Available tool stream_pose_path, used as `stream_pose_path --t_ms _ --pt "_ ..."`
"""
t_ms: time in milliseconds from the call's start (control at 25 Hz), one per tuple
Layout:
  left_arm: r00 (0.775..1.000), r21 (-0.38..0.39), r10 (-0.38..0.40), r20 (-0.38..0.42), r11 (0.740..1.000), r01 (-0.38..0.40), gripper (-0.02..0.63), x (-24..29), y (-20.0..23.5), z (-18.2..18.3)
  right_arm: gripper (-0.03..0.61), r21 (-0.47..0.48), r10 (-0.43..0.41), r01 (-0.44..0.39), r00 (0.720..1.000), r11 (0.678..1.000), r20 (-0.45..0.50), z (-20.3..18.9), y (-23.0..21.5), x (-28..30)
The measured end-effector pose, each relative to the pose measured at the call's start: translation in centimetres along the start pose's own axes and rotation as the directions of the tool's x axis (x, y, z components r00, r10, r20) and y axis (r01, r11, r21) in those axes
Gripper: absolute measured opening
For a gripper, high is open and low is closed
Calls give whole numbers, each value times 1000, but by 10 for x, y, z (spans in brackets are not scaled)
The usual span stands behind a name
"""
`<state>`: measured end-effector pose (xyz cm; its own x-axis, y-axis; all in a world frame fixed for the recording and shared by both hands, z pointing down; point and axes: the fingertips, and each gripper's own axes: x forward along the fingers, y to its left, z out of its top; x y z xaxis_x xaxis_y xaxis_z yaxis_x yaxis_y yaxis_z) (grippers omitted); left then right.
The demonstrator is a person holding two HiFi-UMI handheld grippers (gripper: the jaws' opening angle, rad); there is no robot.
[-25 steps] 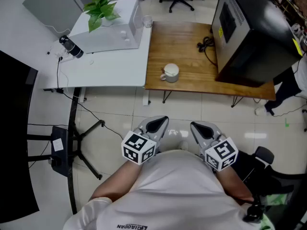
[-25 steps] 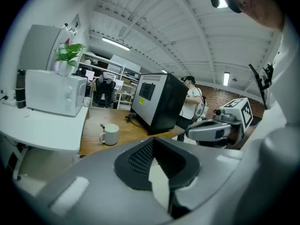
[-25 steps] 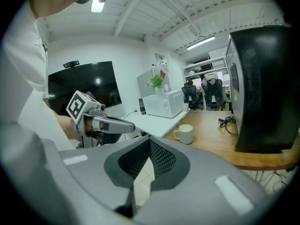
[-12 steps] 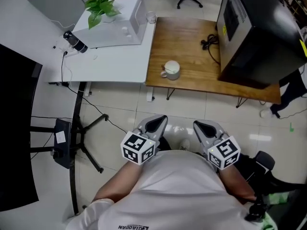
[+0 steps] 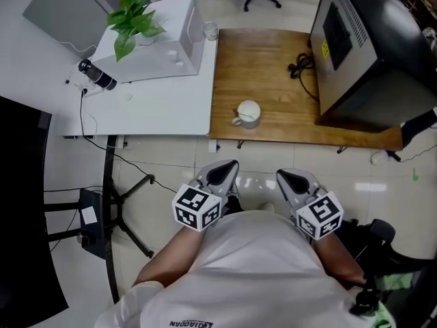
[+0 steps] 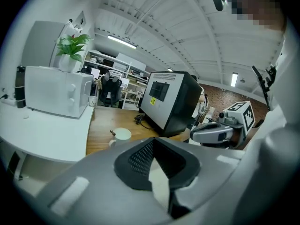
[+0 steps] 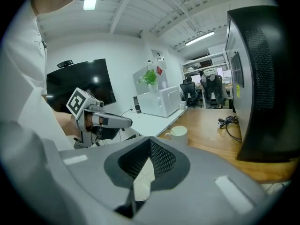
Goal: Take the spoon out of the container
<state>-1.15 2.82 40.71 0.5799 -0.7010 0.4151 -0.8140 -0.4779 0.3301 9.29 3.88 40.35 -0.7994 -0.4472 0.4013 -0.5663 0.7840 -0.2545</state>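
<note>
A white mug [image 5: 247, 113] stands near the front edge of the wooden table [image 5: 273, 80], and a spoon handle [image 6: 111, 132] sticks up out of it. The left gripper view shows the mug [image 6: 123, 134] ahead, and the right gripper view shows the mug [image 7: 178, 132] too. My left gripper [image 5: 222, 175] and right gripper [image 5: 295, 181] are held side by side close to the person's chest, over the floor and short of the table. Both are shut with nothing in them, as the left gripper [image 6: 157, 165] and right gripper [image 7: 145, 165] show in their own views.
A big black cabinet [image 5: 369, 46] fills the table's right end, with a black cable [image 5: 304, 63] beside it. On the white desk [image 5: 147, 104] at left are a microwave [image 5: 164, 36], a plant [image 5: 130, 19] and a black bottle [image 5: 95, 75]. A black stand [image 5: 102, 210] is on the floor.
The head view has shifted a little, so the tables sit slightly lower and to the right in the picture. Both grippers stay shut at the chest.
</note>
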Motion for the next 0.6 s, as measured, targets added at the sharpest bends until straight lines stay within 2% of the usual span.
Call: stream_pose_path --t_ms 400,600 --pt "995 29 -87 -40 996 88 5 27 87 37 6 29 -98 99 995 995 -5 41 -22 77" --pt "988 41 -140 -68 989 143 5 35 119 44 6 49 -163 162 987 986 4 54 -30 106"
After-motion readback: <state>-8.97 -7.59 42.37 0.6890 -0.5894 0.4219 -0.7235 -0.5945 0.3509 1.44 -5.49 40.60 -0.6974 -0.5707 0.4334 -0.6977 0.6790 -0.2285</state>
